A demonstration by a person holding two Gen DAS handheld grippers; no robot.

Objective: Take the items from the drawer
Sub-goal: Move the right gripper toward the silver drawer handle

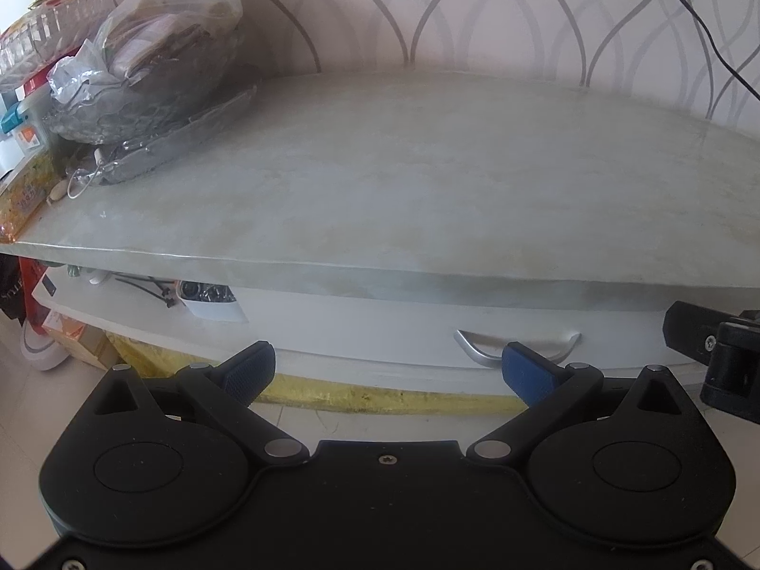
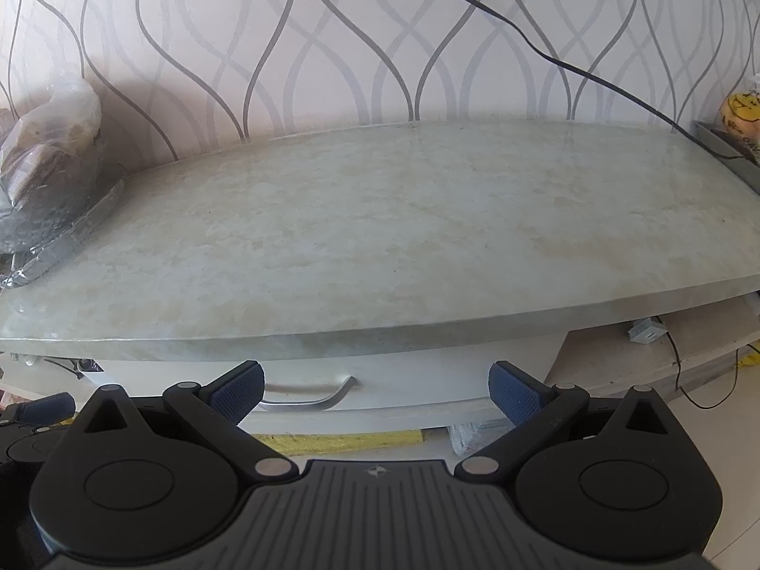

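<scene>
A white drawer front [image 1: 380,327] with a curved silver handle [image 1: 517,343] sits shut under the pale marble top [image 1: 403,180]. My left gripper [image 1: 387,373] hangs open in front of the drawer, its right blue pad just before the handle's middle. In the right wrist view the same drawer [image 2: 427,375] and handle [image 2: 308,392] lie ahead, the handle just right of the left pad. My right gripper [image 2: 375,394] is open and holds nothing. The drawer's contents are hidden.
A heap of plastic bags on a tray [image 1: 142,95] crowds the top's left end. Cable ties and small clutter [image 1: 156,287] lie on the open shelf left of the drawer. A black cable [image 2: 570,66] runs down the wall. A white adapter [image 2: 643,330] sits on the right shelf.
</scene>
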